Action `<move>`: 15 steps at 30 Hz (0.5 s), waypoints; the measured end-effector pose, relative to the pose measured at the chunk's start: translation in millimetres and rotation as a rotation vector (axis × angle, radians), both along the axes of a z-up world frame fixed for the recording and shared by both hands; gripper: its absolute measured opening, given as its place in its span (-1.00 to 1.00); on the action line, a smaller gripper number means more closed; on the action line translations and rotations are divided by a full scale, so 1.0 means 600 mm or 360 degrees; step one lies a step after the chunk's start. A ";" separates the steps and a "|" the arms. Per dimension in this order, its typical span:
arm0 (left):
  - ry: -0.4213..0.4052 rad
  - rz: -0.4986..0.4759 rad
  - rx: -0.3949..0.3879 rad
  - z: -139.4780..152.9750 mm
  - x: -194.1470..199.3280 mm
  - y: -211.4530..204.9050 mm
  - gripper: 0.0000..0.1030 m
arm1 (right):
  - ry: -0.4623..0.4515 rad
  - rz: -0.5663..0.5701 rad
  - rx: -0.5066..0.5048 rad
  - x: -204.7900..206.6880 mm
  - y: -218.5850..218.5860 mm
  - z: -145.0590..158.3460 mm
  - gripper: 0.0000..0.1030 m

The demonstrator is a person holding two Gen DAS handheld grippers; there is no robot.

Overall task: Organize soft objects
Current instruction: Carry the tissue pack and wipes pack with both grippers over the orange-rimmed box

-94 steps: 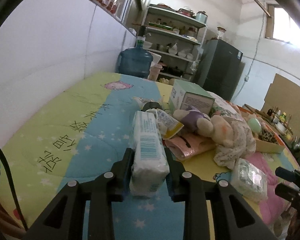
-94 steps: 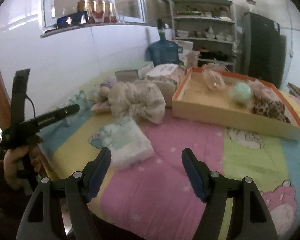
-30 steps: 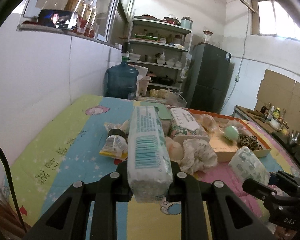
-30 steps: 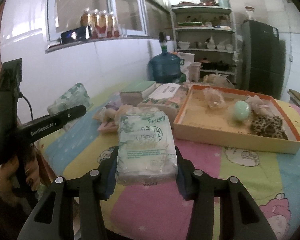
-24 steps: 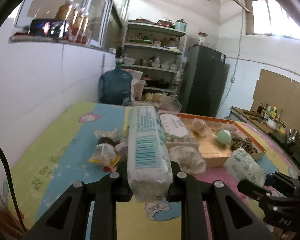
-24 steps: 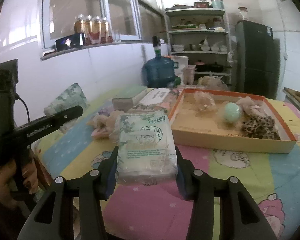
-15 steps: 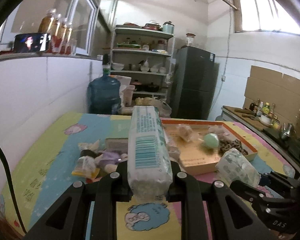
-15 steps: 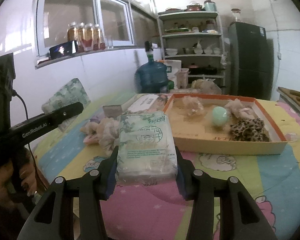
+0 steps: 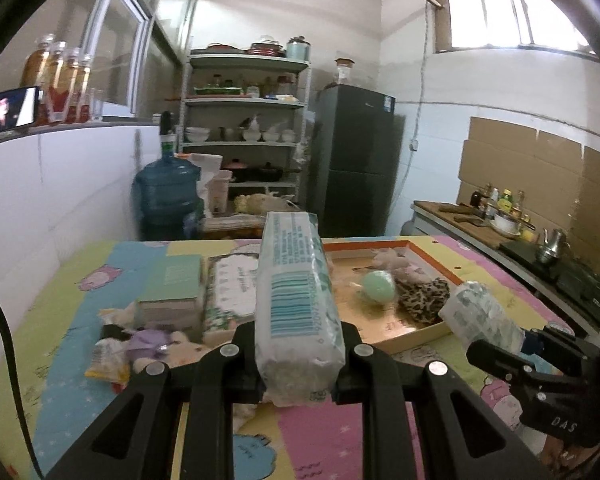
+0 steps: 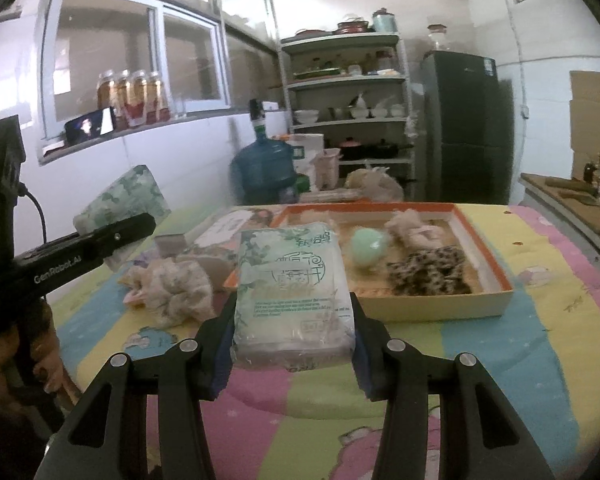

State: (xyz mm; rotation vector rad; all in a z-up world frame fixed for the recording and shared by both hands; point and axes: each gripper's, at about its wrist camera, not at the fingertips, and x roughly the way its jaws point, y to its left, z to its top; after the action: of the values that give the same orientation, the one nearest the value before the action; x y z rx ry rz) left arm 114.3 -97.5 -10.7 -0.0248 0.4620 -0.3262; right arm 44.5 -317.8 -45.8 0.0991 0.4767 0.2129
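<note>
My left gripper (image 9: 298, 350) is shut on a white tissue pack with a blue barcode (image 9: 296, 296), held on edge above the table. My right gripper (image 10: 294, 320) is shut on a flat tissue pack with green print (image 10: 292, 288), also lifted. The orange-rimmed cardboard tray (image 10: 496, 276) lies ahead and holds a green ball (image 10: 368, 246), a leopard-print item (image 10: 428, 270) and a pale fabric piece (image 10: 414, 226). The tray also shows in the left wrist view (image 9: 428, 330). The right gripper with its pack (image 9: 480, 316) shows at the right of the left wrist view.
A crumpled floral cloth (image 10: 172, 292), a plush toy (image 9: 152, 344), a snack packet (image 9: 104, 362), a green box (image 9: 172, 288) and a wipes pack (image 9: 230, 296) lie on the colourful tablecloth. A water jug (image 9: 166, 196), shelves and a fridge stand behind the table.
Both grippers have swung to the right and a little higher with their packs held; the tray now sits more directly ahead. The right gripper closed on its pack about three seconds ago.
</note>
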 end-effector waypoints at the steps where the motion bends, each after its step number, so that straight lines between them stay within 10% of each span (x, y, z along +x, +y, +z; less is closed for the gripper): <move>1: 0.0013 -0.0027 -0.0015 0.000 0.005 -0.009 -0.57 | -0.0004 -0.0017 -0.0002 0.000 -0.008 0.002 -0.03; 15: 0.0066 -0.0145 -0.0059 -0.003 0.061 -0.087 -0.57 | -0.0014 -0.0197 0.0012 0.046 -0.083 0.013 -0.03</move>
State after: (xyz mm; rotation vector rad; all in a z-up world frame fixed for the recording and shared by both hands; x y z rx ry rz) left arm 150.6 -149.7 -12.5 -0.0470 0.4992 -0.4242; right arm 72.3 -367.8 -37.9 0.1343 0.4595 0.0939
